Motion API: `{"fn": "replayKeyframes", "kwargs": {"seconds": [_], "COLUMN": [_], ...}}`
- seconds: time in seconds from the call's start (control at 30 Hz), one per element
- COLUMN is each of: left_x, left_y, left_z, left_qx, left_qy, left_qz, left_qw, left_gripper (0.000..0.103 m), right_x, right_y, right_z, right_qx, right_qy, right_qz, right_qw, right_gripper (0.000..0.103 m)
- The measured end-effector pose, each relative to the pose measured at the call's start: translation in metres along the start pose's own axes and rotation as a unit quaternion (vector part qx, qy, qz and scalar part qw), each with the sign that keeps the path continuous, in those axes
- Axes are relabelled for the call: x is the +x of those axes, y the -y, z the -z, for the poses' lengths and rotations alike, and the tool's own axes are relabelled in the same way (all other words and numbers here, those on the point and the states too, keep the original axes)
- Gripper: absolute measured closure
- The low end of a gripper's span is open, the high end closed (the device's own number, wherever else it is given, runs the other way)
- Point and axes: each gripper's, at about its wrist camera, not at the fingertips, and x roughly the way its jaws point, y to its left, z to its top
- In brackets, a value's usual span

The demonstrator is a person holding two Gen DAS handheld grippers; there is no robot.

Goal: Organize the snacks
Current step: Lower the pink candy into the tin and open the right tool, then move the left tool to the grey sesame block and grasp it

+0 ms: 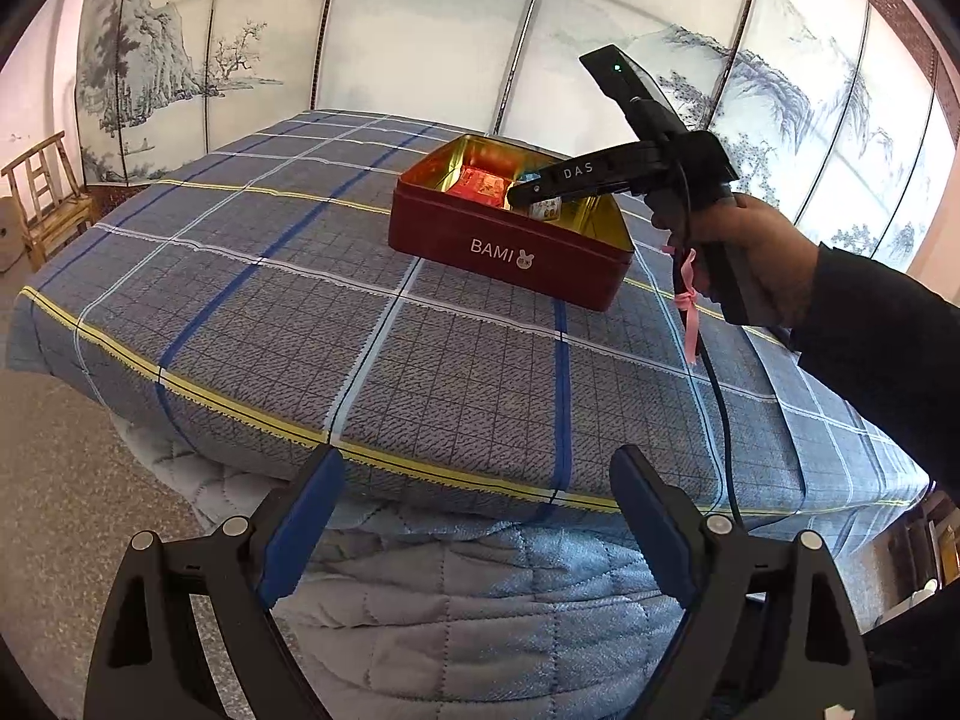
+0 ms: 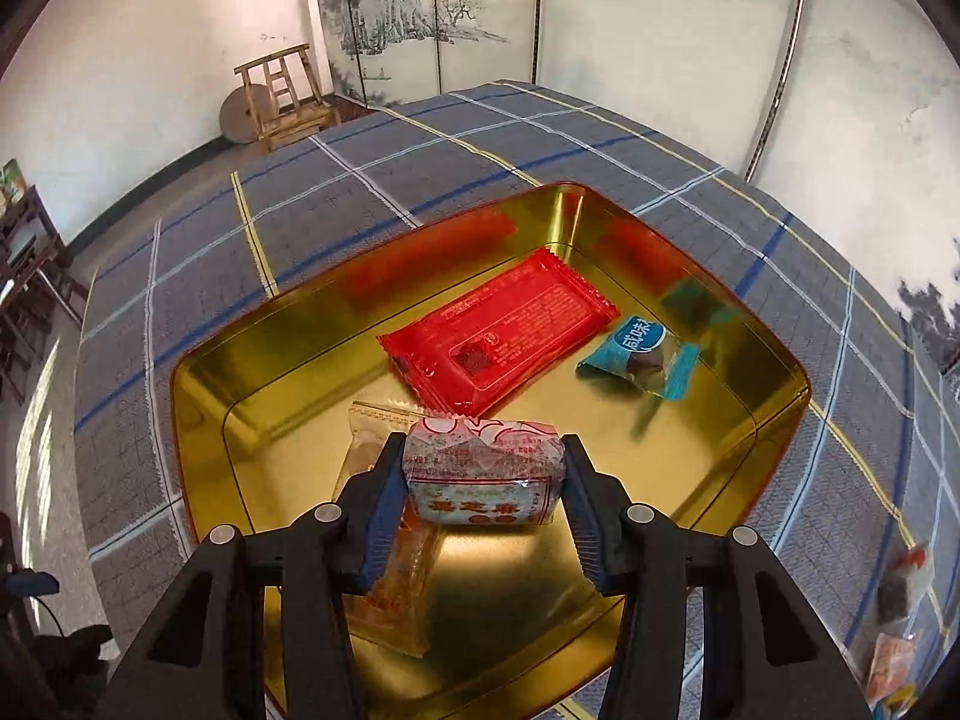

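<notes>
A red tin box (image 1: 504, 252) marked BAMI, gold inside (image 2: 690, 480), sits on the checked bedspread. My right gripper (image 2: 483, 471) is shut on a white-and-red wrapped snack block (image 2: 486, 471) and holds it over the tin's near part. In the tin lie a red flat packet (image 2: 498, 330), a blue-wrapped sweet (image 2: 642, 357) and a clear orange packet (image 2: 390, 540) under the gripper. In the left wrist view the right gripper (image 1: 540, 192) reaches into the tin. My left gripper (image 1: 474, 516) is open and empty, near the bed's front edge.
The bed (image 1: 300, 300) has a blue-grey checked cover. A few loose snacks (image 2: 900, 630) lie on the bed at far right. A wooden chair (image 2: 282, 96) stands by the wall. A painted folding screen (image 1: 420, 30) stands behind the bed.
</notes>
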Motion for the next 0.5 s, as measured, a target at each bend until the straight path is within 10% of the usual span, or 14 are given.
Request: {"fn": "replayKeyframes", "kwargs": {"seconds": [0.17, 0.3, 0.5], "left_x": [0.0, 0.001, 0.012], "left_y": [0.009, 0.024, 0.073], "left_z": [-0.003, -0.013, -0.054], "left_qx": [0.015, 0.046, 0.106], "left_qy": [0.001, 0.003, 0.02], "left_qz": [-0.005, -0.002, 0.036], "left_qw": [0.9999, 0.9989, 0.9935], "left_gripper": [0.015, 0.015, 0.014], "right_x": [-0.015, -0.079, -0.172], "right_y": [0.011, 0.041, 0.169], "right_z": [0.004, 0.029, 0.133], "right_qx": [0.015, 0.047, 0.222], "right_qy": [0.027, 0.129, 0.198], "right_qz": [-0.007, 0.014, 0.189], "right_qw": [0.999, 0.99, 0.936], "right_gripper": [0.046, 0.018, 0.007]}}
